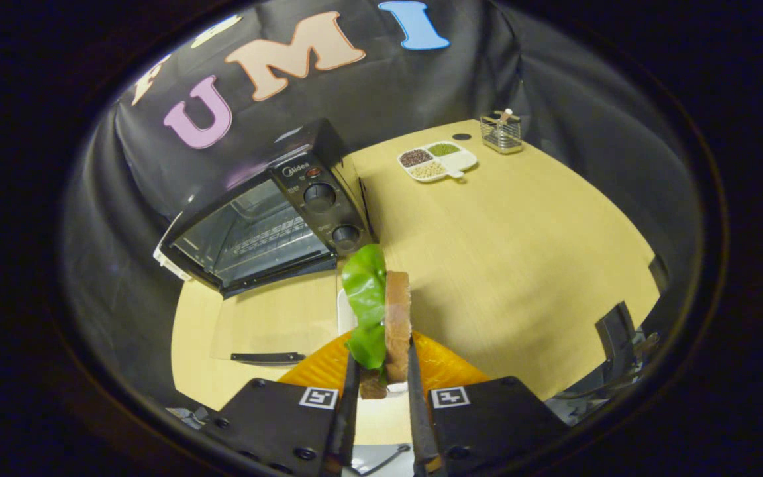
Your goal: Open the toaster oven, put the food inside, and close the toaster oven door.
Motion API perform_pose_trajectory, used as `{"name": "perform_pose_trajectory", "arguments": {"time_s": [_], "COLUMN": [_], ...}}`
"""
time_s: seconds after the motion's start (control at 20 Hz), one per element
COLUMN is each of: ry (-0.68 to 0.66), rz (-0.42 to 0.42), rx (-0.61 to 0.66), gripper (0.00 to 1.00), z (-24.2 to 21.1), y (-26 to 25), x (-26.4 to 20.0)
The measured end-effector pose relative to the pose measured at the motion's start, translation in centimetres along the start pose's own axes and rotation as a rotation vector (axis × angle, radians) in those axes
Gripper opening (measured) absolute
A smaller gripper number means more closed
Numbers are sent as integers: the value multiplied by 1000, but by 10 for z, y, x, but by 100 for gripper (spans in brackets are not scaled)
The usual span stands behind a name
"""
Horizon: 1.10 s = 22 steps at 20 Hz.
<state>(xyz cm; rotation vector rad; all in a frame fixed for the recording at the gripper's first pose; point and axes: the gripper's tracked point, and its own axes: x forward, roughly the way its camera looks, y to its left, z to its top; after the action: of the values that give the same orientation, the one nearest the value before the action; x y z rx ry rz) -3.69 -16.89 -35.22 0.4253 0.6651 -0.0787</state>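
The tongs (381,371) are clamped on the food, a sandwich (395,324) made of a slice of bread with a green lettuce leaf (367,311) against its left face, held upright on edge between the two fingers. Below the held sandwich lies an orange plate (448,371) on the tabletop (520,252). Ahead of the tongs and to their left stands the toaster oven (269,212), its glass door (255,324) folded down flat toward the tongs, so the wire rack inside shows. The control panel with two knobs (320,197) sits on the oven's right side. Well beyond the tongs, to the right, rests a white divided dish (438,161) holding beans or grains, and just past it a small wire holder (501,132).
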Motion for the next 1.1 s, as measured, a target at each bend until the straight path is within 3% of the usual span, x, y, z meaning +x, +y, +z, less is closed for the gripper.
{"name": "perform_pose_trajectory", "arguments": {"time_s": [0.1, 0.75, 1.1], "ry": [1, -133, -163], "rz": [7, 57, 299], "rx": [-8, 89, 419], "gripper": [30, 25, 25], "z": [0, 28, 25], "y": [-1, 50, 144], "x": [-4, -74, -32]}}
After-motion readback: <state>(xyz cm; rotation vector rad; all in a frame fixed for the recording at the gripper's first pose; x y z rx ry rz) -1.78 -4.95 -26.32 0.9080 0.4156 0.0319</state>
